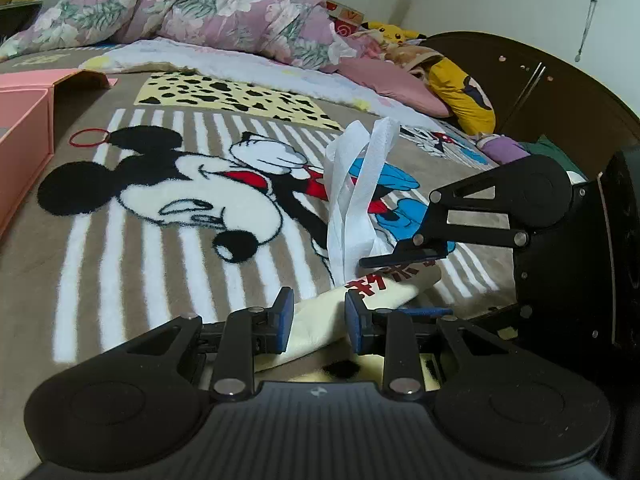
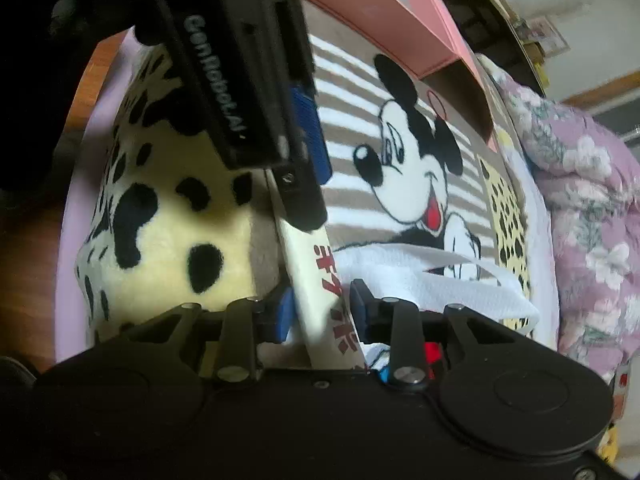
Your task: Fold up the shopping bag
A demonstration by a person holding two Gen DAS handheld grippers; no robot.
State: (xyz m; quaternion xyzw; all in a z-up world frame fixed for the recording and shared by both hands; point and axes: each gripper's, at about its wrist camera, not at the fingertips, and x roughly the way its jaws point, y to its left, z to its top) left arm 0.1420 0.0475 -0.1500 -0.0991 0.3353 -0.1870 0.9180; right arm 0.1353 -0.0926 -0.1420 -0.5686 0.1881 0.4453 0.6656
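Observation:
The shopping bag [image 1: 320, 320] is folded into a narrow cream strip with red characters, lying on a cartoon-mouse blanket [image 1: 180, 200]. Its white handles [image 1: 360, 184] stick up from the far end. My left gripper [image 1: 320, 322] is shut on the near end of the strip, blue pads on both sides. My right gripper [image 1: 410, 284] comes in from the right and clamps the printed end. In the right wrist view, my right gripper [image 2: 320, 312] is shut on the bag [image 2: 316, 264], the handles [image 2: 432, 276] trail right, and my left gripper [image 2: 306, 184] holds the far end.
A pink open box [image 1: 24, 136] sits at the blanket's left, with a red hair band [image 1: 89, 137] beside it. A floral quilt [image 1: 200, 4], pillows and plush toys pile up at the back. A dark wooden headboard [image 1: 540, 80] stands at the right.

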